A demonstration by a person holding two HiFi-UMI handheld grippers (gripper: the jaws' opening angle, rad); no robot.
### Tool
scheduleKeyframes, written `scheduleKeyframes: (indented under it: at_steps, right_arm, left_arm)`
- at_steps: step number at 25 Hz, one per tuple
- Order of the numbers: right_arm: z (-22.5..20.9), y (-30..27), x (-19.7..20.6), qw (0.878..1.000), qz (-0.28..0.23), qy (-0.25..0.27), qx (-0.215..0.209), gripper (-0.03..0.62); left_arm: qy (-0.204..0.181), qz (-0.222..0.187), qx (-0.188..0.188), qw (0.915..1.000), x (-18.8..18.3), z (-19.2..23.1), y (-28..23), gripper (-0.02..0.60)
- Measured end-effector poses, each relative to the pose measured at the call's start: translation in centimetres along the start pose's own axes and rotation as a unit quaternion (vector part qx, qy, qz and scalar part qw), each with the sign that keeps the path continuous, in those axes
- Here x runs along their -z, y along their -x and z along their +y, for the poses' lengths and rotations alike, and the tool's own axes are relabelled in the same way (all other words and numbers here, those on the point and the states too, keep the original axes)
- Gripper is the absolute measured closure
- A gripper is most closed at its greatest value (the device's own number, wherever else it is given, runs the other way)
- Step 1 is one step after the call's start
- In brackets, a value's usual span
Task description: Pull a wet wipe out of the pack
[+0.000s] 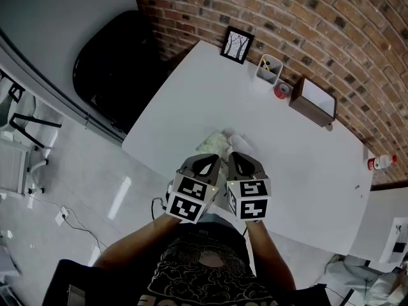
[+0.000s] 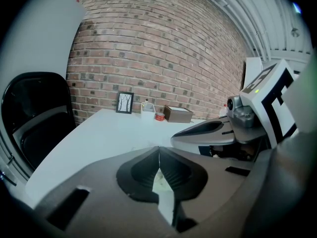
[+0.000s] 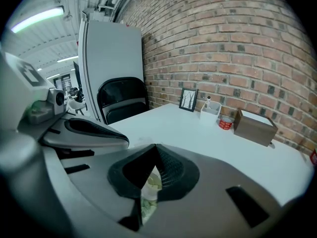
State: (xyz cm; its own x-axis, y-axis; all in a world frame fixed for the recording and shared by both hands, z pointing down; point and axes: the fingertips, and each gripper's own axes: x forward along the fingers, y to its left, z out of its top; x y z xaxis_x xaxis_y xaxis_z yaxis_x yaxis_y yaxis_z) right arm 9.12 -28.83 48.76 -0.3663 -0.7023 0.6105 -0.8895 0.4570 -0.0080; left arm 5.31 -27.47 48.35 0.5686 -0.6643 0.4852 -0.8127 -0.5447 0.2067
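The person's two grippers are held side by side over the near edge of the white table (image 1: 185, 101), each with a cube of black-and-white square markers on top. The left gripper (image 1: 205, 164) has its tips pressed together, and so does the right gripper (image 1: 241, 163). Each gripper's own view shows the jaws meeting in a thin line with nothing seen clamped there.

The wet wipe pack (image 1: 215, 143) lies on the table just beyond and partly beneath both grippers. Pale green and white, it shows through the gap behind the closed tips in both gripper views (its print is too small to read).

Well beyond the pack, along the brick wall (image 1: 306, 18), stand a black-framed picture of bare trees (image 1: 237, 44), a white pen holder (image 1: 269, 70), a small red round thing (image 1: 282, 90) and a brown box with a white top (image 1: 312, 101). Far to the right of the pack, at the table's edge, lies a clear bottle with a red label (image 1: 380, 163), not legible. Far to the pack's left, off the table, is a black chair (image 1: 115, 62).
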Motion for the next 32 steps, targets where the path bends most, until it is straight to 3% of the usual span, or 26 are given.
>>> scheduleKeyframes:
  at_steps: [32]
  right_arm:
    - [1.2, 4.7, -4.7, 0.997, -0.072, 0.002, 0.041, 0.579]
  left_arm:
    - [-0.025, -0.023, 0.015, 0.9993, -2.2, -1.2, 3.1, 0.569]
